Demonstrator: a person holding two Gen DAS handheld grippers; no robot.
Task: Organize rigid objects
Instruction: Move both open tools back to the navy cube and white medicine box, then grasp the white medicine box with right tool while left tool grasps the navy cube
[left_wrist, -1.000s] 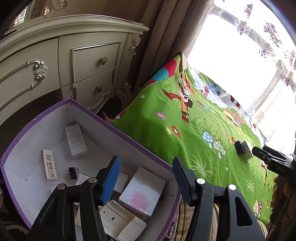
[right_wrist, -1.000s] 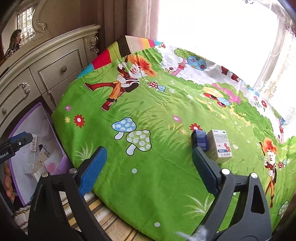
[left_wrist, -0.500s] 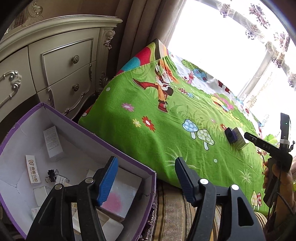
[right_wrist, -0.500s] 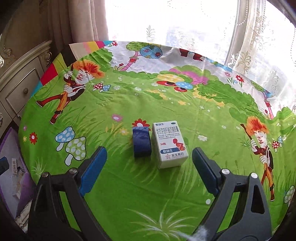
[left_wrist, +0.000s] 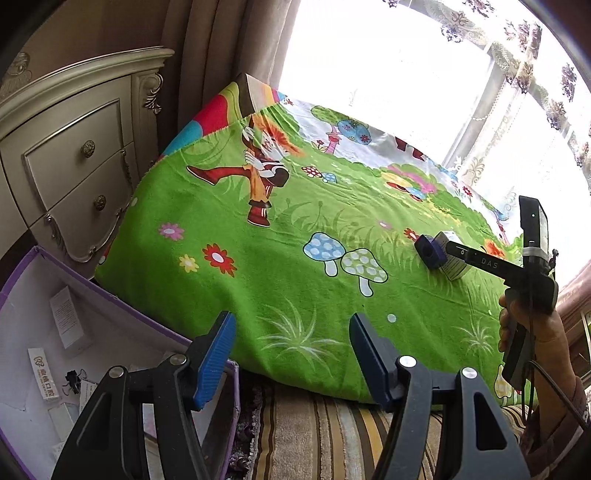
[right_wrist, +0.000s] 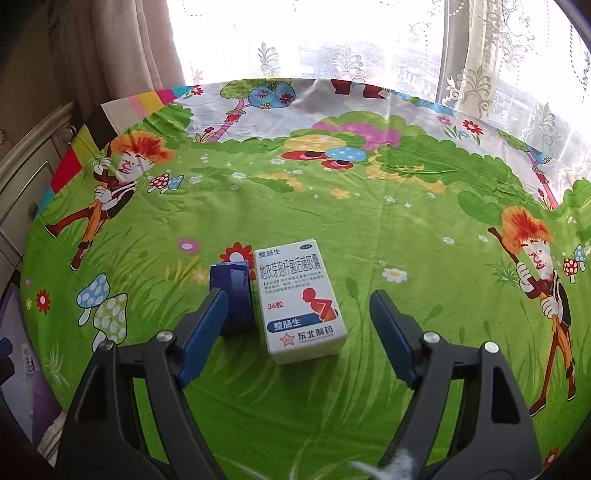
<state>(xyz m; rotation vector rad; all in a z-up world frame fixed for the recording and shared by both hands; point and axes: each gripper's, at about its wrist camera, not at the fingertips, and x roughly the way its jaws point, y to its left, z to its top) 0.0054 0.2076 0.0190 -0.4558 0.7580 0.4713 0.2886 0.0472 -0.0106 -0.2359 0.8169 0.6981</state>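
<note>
A white medicine box (right_wrist: 300, 298) lies flat on the green cartoon cloth, with a dark blue block (right_wrist: 232, 291) touching its left side. My right gripper (right_wrist: 295, 334) is open and empty, and the box lies between its fingers; the left finger (right_wrist: 201, 332) overlaps the blue block. In the left wrist view the blue block (left_wrist: 430, 252) and the box (left_wrist: 455, 266) sit at the right, under the right gripper's arm. My left gripper (left_wrist: 291, 363) is open and empty at the cloth's near edge, beside the purple-rimmed storage box (left_wrist: 122, 301).
The storage box holds several small white cartons (left_wrist: 70, 321) and a black clip (left_wrist: 72, 377). A cream dresser (left_wrist: 74, 166) stands at the left behind it. Curtains and a bright window (right_wrist: 314, 40) lie beyond the cloth. A striped rug (left_wrist: 314, 435) lies below.
My right gripper has moved in towards the medicine box, which now lies between its fingers. My left gripper has swung right, away from the storage box and over the cloth's edge.
</note>
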